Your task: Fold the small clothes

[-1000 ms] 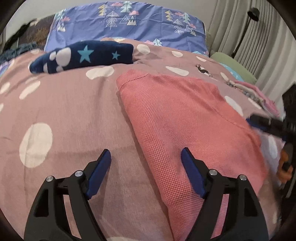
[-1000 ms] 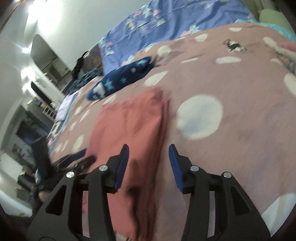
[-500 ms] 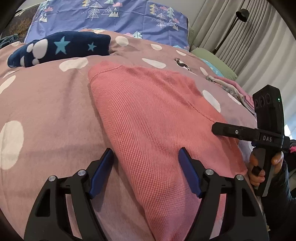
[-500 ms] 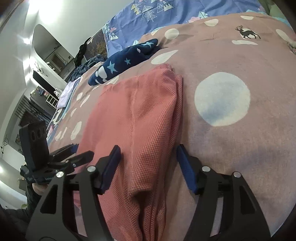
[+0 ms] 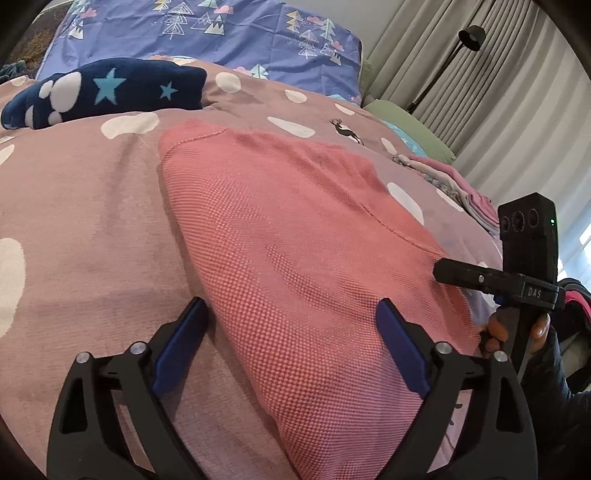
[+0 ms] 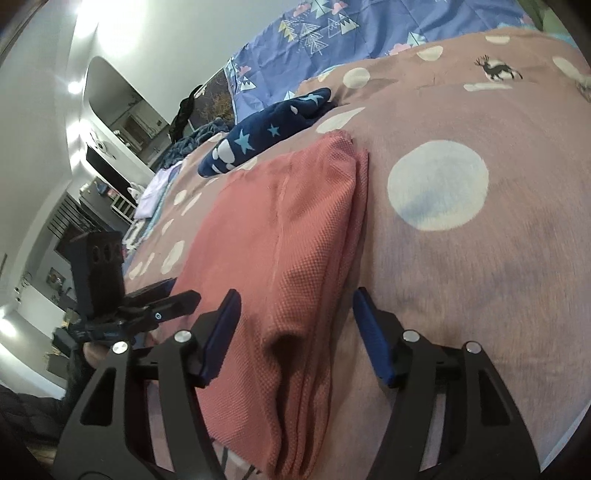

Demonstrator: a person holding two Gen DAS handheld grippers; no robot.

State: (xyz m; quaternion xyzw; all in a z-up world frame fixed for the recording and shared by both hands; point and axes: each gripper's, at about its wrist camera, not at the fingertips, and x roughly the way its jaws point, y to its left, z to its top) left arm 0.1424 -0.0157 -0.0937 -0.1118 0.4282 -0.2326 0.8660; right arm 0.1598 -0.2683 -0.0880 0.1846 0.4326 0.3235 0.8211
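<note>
A folded salmon-pink waffle-knit garment (image 5: 295, 251) lies flat on the pink dotted blanket (image 5: 81, 206). My left gripper (image 5: 291, 343) is open, its jaws straddling the garment's near left corner, low over it. My right gripper (image 6: 295, 332) is open too, its jaws straddling the garment's (image 6: 280, 236) near right folded edge. Each gripper shows in the other's view: the right one at the garment's right edge (image 5: 458, 275), the left one at its left edge (image 6: 177, 299). Neither holds cloth.
A folded navy star-print garment (image 5: 107, 88) lies beyond the pink one. A blue tree-print pillow (image 5: 229, 33) is at the bed's head. A stack of folded clothes (image 5: 461, 188) sits at far right, by curtains and a floor lamp (image 5: 469, 37).
Both grippers have moved in toward the pink garment's near edge and now straddle its corners. The right gripper's jaws have opened wider. The garment lies as before.
</note>
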